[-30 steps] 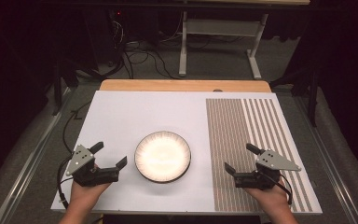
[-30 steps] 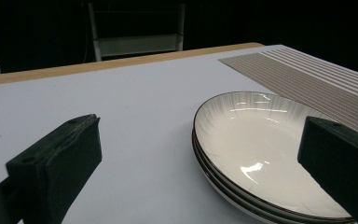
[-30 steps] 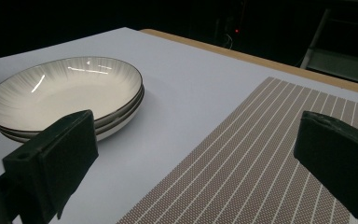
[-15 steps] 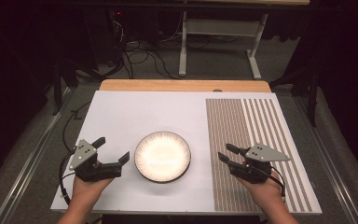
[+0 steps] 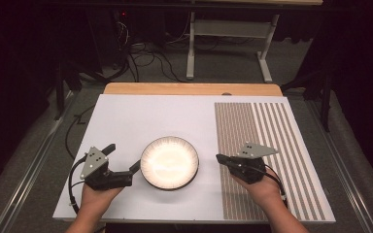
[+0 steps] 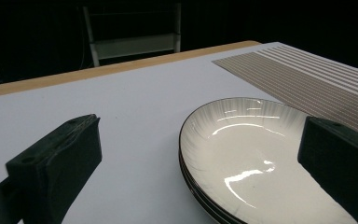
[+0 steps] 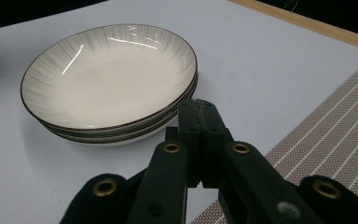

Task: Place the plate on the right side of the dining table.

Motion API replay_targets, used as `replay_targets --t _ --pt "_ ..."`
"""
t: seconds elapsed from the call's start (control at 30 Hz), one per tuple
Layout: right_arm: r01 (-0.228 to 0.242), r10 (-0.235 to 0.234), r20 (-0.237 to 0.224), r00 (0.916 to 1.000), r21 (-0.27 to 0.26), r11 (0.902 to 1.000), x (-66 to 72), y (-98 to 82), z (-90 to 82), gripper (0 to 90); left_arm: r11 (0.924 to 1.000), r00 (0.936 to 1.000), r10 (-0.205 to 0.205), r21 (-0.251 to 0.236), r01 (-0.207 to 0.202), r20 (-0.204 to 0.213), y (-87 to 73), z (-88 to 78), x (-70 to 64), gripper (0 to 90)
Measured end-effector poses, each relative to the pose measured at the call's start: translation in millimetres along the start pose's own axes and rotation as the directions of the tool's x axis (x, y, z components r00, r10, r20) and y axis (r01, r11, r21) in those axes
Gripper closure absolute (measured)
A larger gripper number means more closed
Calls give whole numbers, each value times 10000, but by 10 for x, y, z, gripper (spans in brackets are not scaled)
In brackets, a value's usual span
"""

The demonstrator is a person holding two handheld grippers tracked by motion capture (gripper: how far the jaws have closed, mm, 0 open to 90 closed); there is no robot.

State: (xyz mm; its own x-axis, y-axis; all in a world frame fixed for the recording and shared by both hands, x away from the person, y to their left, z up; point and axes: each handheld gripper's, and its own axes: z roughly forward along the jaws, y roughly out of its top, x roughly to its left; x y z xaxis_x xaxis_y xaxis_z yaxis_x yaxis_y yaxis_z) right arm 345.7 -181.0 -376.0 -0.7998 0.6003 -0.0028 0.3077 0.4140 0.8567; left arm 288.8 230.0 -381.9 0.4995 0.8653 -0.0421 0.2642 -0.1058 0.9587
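A stack of shallow white plates with dark rims (image 5: 170, 161) (image 6: 251, 154) (image 7: 107, 74) sits in the middle of the white tabletop (image 5: 145, 116). My left gripper (image 5: 121, 158) (image 6: 199, 135) is open just left of the stack. In the left gripper view one jaw stands over the bare table and the other over the top plate. My right gripper (image 5: 219, 158) (image 7: 199, 105) is shut on nothing. Its tips point at the stack's right rim from a short gap away, low over the table.
A brown striped placemat (image 5: 267, 145) (image 6: 307, 70) (image 7: 335, 140) covers the right part of the table, under my right hand. A wooden strip (image 5: 189, 89) runs along the far edge. Beyond it are a dark floor, cables and a metal stand (image 5: 228, 29).
Both grippers have moved inward toward the plates. The right gripper's jaws, apart a second ago, have come together. The left gripper has stayed open.
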Motion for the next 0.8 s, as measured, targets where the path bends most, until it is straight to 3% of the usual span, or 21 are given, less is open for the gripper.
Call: replay_targets --t 0.33,0.57,0.8 --pt "247 -242 -149 9996 289 9993 70 94 234 900 9998 10000 23 -189 -23 34 -29 -73 3 0" --pt "345 -299 -477 9984 993 9945 118 124 405 900 9997 10000 -4 -264 4 -4 -36 -102 18 0" --pt "473 -388 -652 9971 1332 9900 166 139 529 900 9996 10000 31 -267 -31 -6 -39 -106 9 0"
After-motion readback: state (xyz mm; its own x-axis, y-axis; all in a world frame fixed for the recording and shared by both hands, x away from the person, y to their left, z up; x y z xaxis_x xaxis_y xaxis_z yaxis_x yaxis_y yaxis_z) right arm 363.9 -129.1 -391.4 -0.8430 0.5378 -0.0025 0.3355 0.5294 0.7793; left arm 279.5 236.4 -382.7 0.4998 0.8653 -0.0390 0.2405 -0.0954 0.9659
